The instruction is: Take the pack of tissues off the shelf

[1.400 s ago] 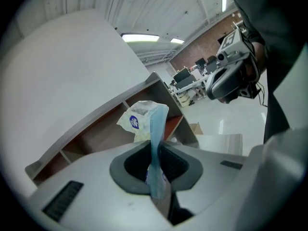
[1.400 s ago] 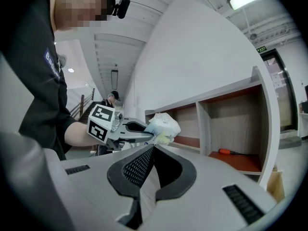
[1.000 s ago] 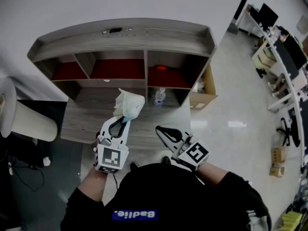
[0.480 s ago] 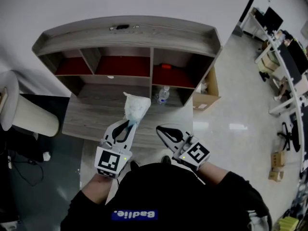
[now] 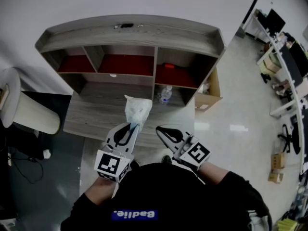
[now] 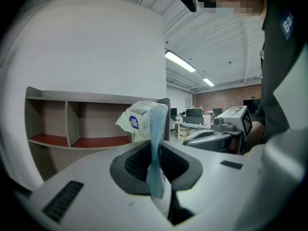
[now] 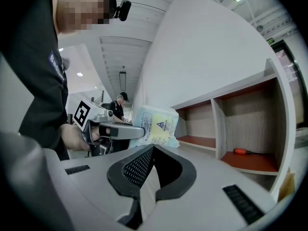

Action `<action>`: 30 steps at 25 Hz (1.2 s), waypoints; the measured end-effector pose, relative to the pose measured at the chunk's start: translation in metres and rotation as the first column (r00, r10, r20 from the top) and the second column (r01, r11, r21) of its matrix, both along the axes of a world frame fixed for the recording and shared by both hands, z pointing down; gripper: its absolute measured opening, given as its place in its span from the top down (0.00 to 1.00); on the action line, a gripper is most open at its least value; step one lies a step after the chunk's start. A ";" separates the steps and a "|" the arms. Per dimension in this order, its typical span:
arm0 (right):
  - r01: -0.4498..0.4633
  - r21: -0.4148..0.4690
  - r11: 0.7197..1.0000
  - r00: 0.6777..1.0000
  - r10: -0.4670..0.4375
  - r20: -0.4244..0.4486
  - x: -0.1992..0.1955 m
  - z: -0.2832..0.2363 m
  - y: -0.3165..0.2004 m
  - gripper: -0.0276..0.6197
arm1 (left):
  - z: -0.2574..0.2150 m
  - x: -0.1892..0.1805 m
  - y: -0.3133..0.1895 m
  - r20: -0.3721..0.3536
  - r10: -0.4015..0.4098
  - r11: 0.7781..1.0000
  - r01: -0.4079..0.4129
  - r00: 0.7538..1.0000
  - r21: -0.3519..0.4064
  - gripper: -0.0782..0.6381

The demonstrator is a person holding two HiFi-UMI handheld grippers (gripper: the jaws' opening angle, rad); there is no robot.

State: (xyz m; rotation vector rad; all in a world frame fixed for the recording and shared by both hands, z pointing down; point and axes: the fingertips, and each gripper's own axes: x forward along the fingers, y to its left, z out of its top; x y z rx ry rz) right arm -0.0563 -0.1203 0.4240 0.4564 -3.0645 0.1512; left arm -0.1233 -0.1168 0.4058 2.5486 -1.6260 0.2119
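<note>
The pack of tissues (image 5: pixel 137 110) is a pale crinkled plastic pack with a blue mark. It hangs in the air in front of the wooden shelf unit (image 5: pixel 130 35), above its low front deck. My left gripper (image 5: pixel 131 126) is shut on the pack's thin lower edge. In the left gripper view the pack (image 6: pixel 143 120) stands upright between the jaws of the left gripper (image 6: pixel 155 150). My right gripper (image 5: pixel 160 128) is shut and holds nothing, close to the right of the left one. In the right gripper view the pack (image 7: pixel 156 125) shows beyond the right gripper (image 7: pixel 153 148).
A water bottle (image 5: pixel 166 95) stands in the lower right cubby, and a small orange tool (image 5: pixel 169 66) lies on the red shelf above it. A cardboard box (image 5: pixel 210 92) sits right of the unit. A white cylinder (image 5: pixel 26 114) stands at the left, office desks (image 5: pixel 281 57) far right.
My left gripper has drawn the pack back from the shelf toward the person and a little to the right. The right gripper has stayed where it was.
</note>
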 end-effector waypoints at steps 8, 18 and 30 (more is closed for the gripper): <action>0.021 0.000 1.000 1.000 -0.021 0.012 -0.006 -0.002 0.005 0.91 | 0.001 0.001 0.003 -0.021 0.007 1.000 -0.006 1.000 0.002 0.84; 0.021 -0.002 1.000 1.000 -0.021 0.010 -0.008 -0.001 0.004 0.91 | 0.004 -0.001 0.001 -0.009 0.009 1.000 -0.009 1.000 -0.009 0.84; 0.016 -0.006 1.000 1.000 -0.016 0.005 -0.008 0.000 -0.001 0.91 | 0.006 -0.001 -0.004 -0.024 0.010 1.000 -0.010 1.000 -0.016 0.84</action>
